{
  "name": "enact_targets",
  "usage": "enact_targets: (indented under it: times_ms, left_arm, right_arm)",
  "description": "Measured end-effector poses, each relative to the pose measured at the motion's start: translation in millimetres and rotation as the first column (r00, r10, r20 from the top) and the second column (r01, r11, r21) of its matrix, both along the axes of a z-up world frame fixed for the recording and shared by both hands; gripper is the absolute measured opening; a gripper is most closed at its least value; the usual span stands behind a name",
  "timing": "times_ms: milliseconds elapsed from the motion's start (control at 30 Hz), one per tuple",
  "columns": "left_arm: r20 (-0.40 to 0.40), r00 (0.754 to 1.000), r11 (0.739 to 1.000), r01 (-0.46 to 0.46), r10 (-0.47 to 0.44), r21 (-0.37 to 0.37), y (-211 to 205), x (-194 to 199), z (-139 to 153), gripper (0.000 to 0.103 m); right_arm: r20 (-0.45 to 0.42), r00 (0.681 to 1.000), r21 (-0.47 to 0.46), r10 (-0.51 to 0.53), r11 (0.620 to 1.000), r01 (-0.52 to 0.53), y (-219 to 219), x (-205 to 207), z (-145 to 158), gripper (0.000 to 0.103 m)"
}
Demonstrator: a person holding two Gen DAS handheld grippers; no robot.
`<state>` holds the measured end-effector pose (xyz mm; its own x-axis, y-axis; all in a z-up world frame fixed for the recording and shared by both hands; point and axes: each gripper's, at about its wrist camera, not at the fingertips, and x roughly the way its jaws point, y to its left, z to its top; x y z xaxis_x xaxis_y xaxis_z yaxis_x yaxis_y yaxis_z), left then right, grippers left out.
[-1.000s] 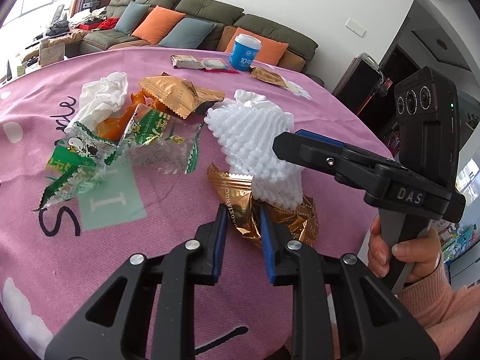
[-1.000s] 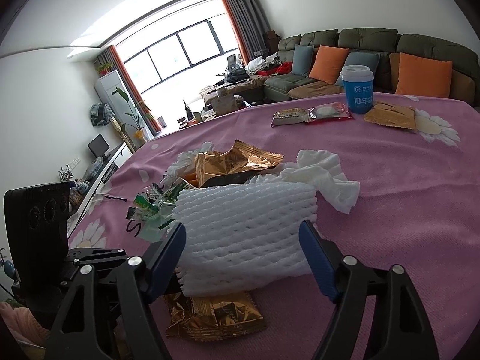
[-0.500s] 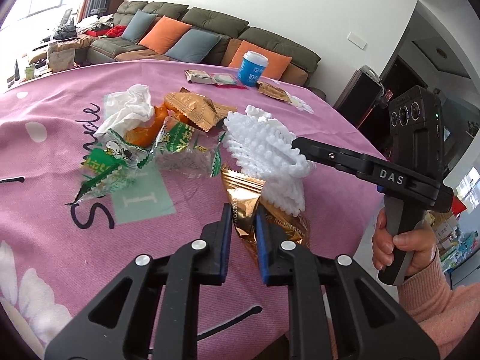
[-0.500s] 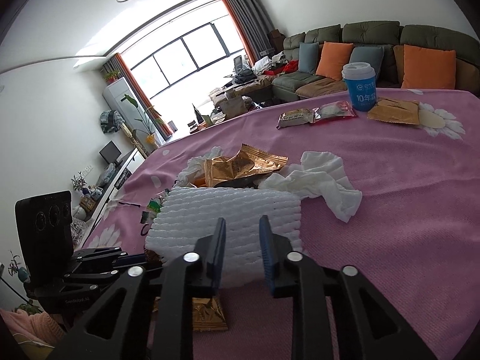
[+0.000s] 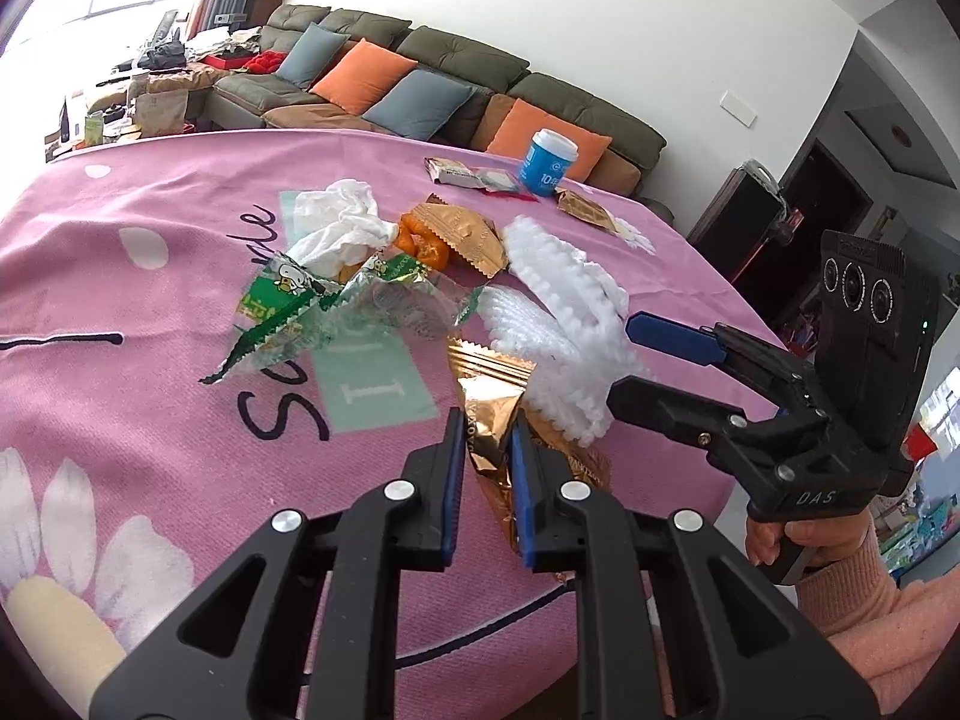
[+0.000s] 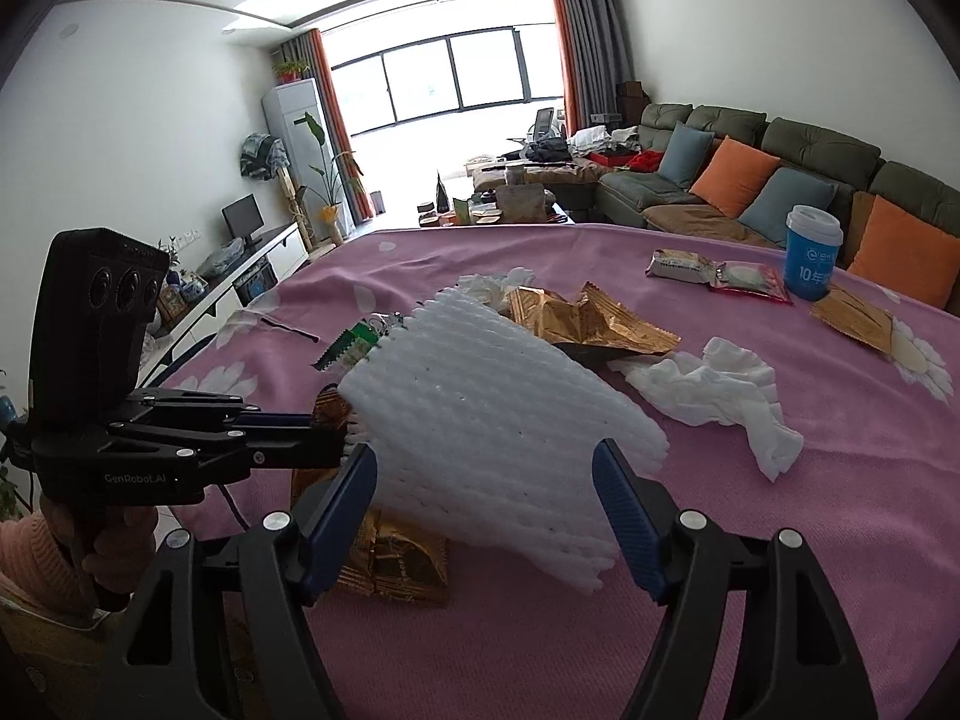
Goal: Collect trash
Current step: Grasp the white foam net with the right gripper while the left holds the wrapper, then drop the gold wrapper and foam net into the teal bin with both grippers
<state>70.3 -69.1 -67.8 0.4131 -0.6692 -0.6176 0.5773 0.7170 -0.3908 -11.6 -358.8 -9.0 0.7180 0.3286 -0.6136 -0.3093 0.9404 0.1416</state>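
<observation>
Your right tool [image 5: 660, 366] carries "DAS" in pale letters on its body, low by the handle. Your left tool [image 6: 336, 432] reads "GenRobot.AI" on its side. The blue cup [image 6: 813, 252] shows "10年" in white, with a round logo above it. On the pink cloth [image 5: 150, 396] you can make out cursive "S" and "le"; the rest is covered.

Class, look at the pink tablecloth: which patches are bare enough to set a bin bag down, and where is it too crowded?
Bare cloth lies left of the crumpled tissue, and more lies right of the white foam net. It is crowded from the green wrappers to the gold wrapper at the left gripper.
</observation>
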Motion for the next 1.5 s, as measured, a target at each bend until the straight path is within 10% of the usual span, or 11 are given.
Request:
enact_targets:
  times_ms: [100, 233, 433, 1100, 1500]
  left_arm:
    - [0.014, 1.000, 1.000, -0.001, 0.001, 0.001, 3.6, -3.7, 2.6, 0.015]
    - [0.023, 1.000, 1.000, -0.006, 0.006, 0.002, 9.5, -8.3, 4.3, 0.015]
    - [0.036, 0.999, 1.000, -0.028, 0.028, -0.008, 25.6, -15.8, 9.9, 0.015]
    - [0.112, 0.960, 0.966, -0.259, 0.258, -0.011, 145.3, -59.1, 35.9, 0.015]
    - [0.143, 0.849, 0.859, -0.511, 0.509, -0.028, 243.5, -80.2, 53.5, 0.015]
  right_arm:
    - [0.013, 1.000, -0.042, -0.017, 0.999, 0.018, 5.0, 1.3, -1.3, 0.071]
    - [-0.006, 0.999, -0.032, -0.033, 0.999, 0.033, 1.9, 6.1, -3.5, 0.030]
    - [0.017, 0.999, 0.048, -0.050, 0.998, 0.050, -11.6, 3.7, 9.0, 0.015]
    - [0.087, 0.977, 0.160, 0.196, 0.965, -0.208, 66.6, 20.4, 45.0, 0.011]
    - [0.076, 0.917, 0.195, 0.391, 0.896, -0.399, 156.1, 48.2, 48.4, 0.011]
